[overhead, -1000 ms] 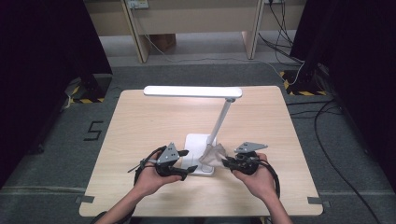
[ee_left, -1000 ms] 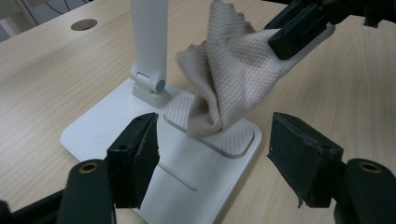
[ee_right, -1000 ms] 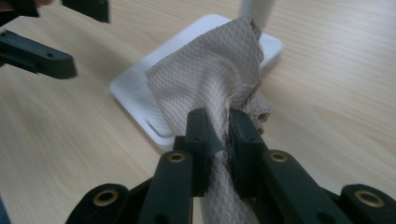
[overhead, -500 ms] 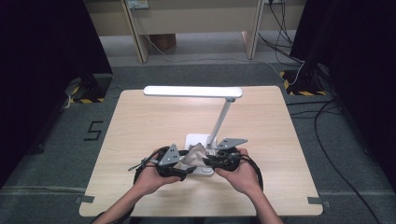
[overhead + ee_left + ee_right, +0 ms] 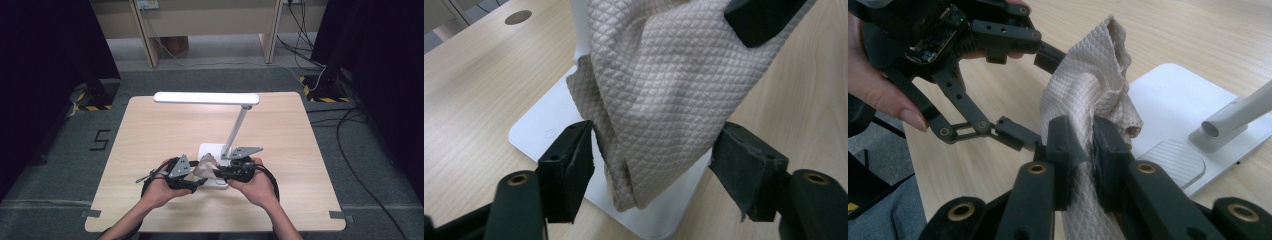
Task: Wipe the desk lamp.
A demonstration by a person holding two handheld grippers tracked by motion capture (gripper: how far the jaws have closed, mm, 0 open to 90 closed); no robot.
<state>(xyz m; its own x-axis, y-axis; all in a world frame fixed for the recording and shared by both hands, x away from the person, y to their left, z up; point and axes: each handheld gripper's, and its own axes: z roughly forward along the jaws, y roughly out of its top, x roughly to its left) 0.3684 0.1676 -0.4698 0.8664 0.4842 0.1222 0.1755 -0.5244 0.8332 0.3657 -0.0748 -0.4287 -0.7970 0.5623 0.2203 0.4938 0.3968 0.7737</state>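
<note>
Both hands low at desk (image 5: 150, 125) near edge, grippers facing each other. Right gripper (image 5: 1082, 142) jaws pinched tight on beige quilted cloth (image 5: 659, 90). Left gripper (image 5: 656, 167) jaws spread wide around cloth, have just been opening, pads apart from it. Cloth soft, diamond-textured, hangs lengthwise over white lamp base (image 5: 544, 135).

Even, soft overhead light brightens the desk (image 5: 150, 130); both flanks of the high view sink into darkness. Shadows stay faint, close-ups sharp, no glare.
</note>
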